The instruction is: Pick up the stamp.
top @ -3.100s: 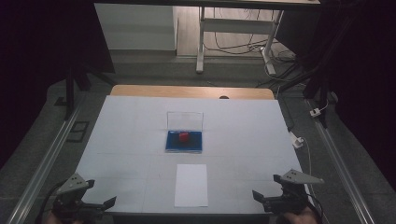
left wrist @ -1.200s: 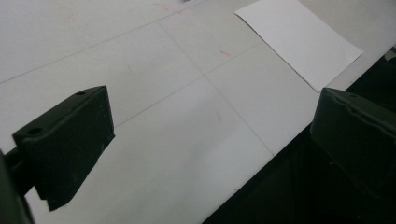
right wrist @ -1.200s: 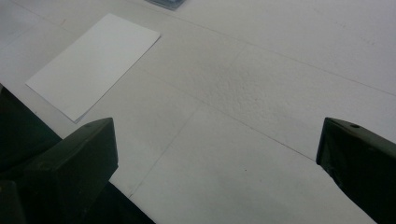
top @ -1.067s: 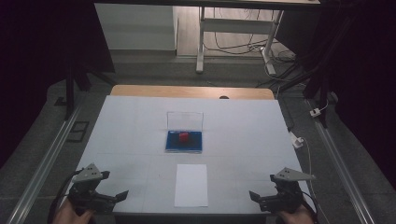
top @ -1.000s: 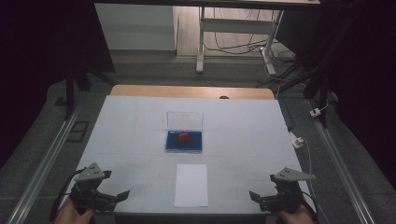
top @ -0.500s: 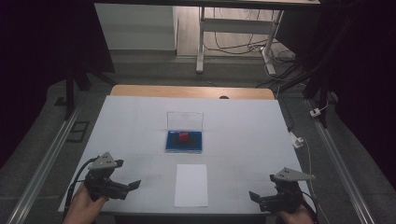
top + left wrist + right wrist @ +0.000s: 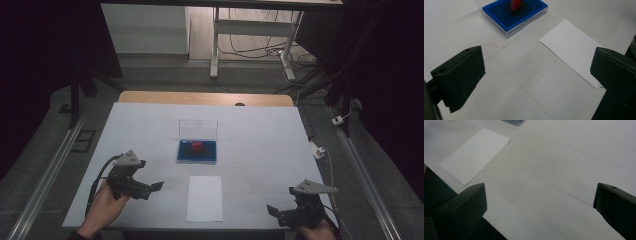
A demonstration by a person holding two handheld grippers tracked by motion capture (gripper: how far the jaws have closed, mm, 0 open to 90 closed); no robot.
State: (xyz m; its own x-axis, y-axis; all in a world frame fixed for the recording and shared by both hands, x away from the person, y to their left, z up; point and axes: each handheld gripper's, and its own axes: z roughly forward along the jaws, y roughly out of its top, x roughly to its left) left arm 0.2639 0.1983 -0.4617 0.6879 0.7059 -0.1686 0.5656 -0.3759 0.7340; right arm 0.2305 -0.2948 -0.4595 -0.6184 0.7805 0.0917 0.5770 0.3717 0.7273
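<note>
A small red block (image 7: pixel 197 146) stands upright on the blue pad of a clear case (image 7: pixel 210 153) at the table's middle, and the case's see-through lid (image 7: pixel 198 129) stands up behind it. A white paper sheet (image 7: pixel 205 198) lies flat in front of the case. My left gripper (image 7: pixel 152 188) hovers open just left of the sheet, jaws pointing right. In the left gripper view the red block (image 7: pixel 516 4), the blue case (image 7: pixel 529 13) and the sheet (image 7: pixel 574 47) lie ahead of the open gripper (image 7: pixel 536 72). My right gripper (image 7: pixel 274 213) stands open at the front right; its own view shows the sheet (image 7: pixel 474 152) between wide jaws.
The white table top (image 7: pixel 260 140) ends in a wooden strip (image 7: pixel 205 98) at the far edge. A white plug and cable (image 7: pixel 320 151) lie off the right edge. Metal rails run along both sides. A desk frame with cables stands beyond the table.
My left gripper has moved forward and to the right, from the front left corner toward the paper sheet. The right gripper has barely moved. Case, block and sheet are where they were.
</note>
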